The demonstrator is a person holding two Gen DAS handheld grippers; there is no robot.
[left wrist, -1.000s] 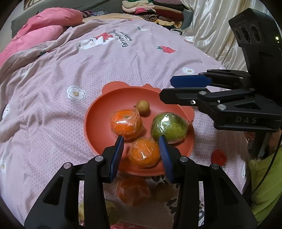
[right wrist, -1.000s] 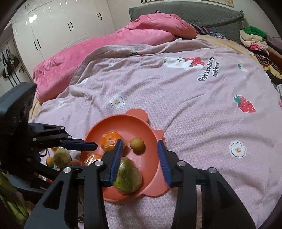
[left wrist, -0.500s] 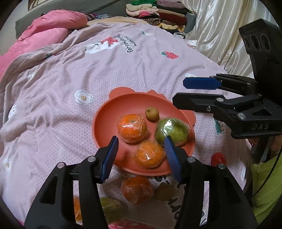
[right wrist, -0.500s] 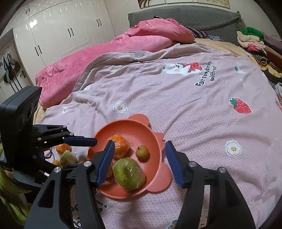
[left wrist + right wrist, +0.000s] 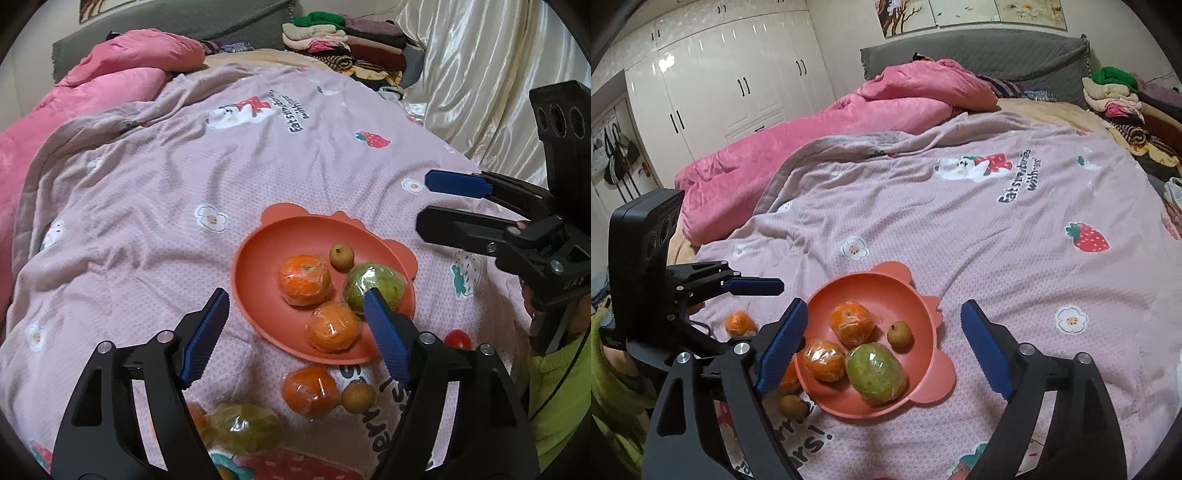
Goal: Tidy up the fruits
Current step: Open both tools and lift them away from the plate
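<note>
An orange bowl (image 5: 258, 254) (image 5: 923, 321) lies on the pink bedspread. It holds two wrapped oranges (image 5: 303, 280) (image 5: 333, 328), a wrapped green fruit (image 5: 373, 280) (image 5: 876, 373) and a small brown fruit (image 5: 341, 255) (image 5: 899, 333). Beside the bowl on the bedspread lie another wrapped orange (image 5: 310, 390), a small brown fruit (image 5: 357, 397), a wrapped green fruit (image 5: 243, 428) and a small red fruit (image 5: 457, 338). My left gripper (image 5: 295, 339) is open and empty above the bowl's near rim. My right gripper (image 5: 884, 349) is open and empty above the bowl.
A pink duvet (image 5: 827, 122) is bunched at the far left of the bed. Folded clothes (image 5: 343, 40) are stacked at the head end. A cream curtain (image 5: 480, 74) hangs at the right. White wardrobes (image 5: 720, 74) stand behind.
Both grippers have opened wider and pulled back and up from the bowl. The front orange, earlier between the left fingers, lies free in the bowl.
</note>
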